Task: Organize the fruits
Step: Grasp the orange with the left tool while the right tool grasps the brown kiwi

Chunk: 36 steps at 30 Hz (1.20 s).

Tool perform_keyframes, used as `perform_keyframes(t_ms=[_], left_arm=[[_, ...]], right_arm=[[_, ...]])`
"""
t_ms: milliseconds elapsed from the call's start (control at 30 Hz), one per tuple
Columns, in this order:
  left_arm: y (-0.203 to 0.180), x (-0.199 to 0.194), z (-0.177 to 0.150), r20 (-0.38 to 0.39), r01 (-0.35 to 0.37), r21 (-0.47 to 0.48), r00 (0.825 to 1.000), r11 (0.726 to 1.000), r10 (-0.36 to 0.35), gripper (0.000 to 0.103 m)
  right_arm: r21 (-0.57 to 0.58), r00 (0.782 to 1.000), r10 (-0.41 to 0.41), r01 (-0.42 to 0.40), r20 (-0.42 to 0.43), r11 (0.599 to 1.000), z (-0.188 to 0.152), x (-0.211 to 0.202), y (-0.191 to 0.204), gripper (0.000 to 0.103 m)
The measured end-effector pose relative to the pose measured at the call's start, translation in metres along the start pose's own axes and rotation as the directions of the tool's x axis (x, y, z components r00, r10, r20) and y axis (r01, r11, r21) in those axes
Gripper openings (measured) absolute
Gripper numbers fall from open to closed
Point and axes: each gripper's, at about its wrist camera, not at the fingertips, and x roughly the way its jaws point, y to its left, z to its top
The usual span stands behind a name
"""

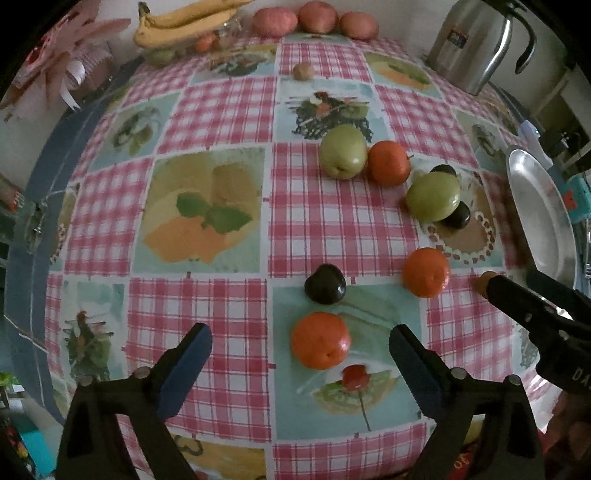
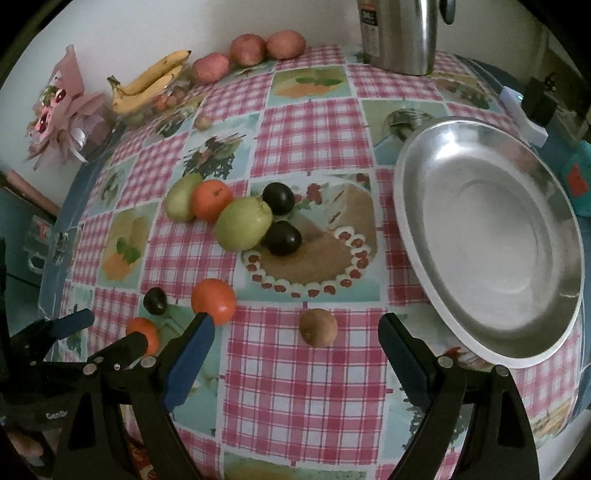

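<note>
Two grippers, left (image 1: 299, 354) and right (image 2: 295, 343), both wide, nothing held. Loose on the tablecloth (image 2: 306, 387), near to far: one kiwi (image 2: 317, 327), three oranges (image 1: 320, 340), three plums (image 1: 325, 284), two green apples (image 1: 343, 151); plate (image 2: 491, 236) bare on the right. Rear plum is mostly hidden behind an apple in the left view; bananas (image 2: 147, 86) and three red apples (image 2: 247, 50) sit at the back edge.

The left gripper (image 1: 300, 349) fills the lower frame, jaws spread wide. The right gripper (image 2: 295, 338) likewise gapes, low in its frame.

checkered tablecloth (image 2: 295, 369) carries loose fruit (oranges (image 2: 214, 300), plums (image 2: 282, 238)), steel plate (image 2: 491, 236), thermos (image 2: 399, 33).
</note>
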Motion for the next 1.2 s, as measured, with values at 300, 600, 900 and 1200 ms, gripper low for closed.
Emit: perform_keyframes(t_ms=[300, 600, 900, 1200], left_arm=[[-0.001, 0.022, 0.003, -0.056, 0.031, -0.01, 0.998, 0.999, -0.032, 0.074], [-0.001, 0.047, 0.002, -0.102, 0.043, -0.032, 0.994, 0.999, -0.046, 0.064], [-0.006, 0.056, 0.001, -0.096, 0.08, -0.013, 0.992, 0.997, -0.081, 0.039], [0.004, 0.039, -0.002, -0.095, 0.114, -0.059, 0.988, 0.992, -0.119, 0.038]], right_arm=[[0.032, 0.998, 0.006, -0.005, -0.055, 0.999, 0.0, 0.012, -0.007, 0.091], [0.05, 0.994, 0.007, -0.002, -0.11, 0.999, 0.0, 0.031, -0.011, 0.064], [0.062, 0.994, 0.004, 0.003, -0.107, 0.998, 0.001, 0.033, -0.014, 0.03], [0.074, 0.995, 0.005, 0.002, -0.101, 0.997, -0.001, 0.032, -0.014, 0.026]])
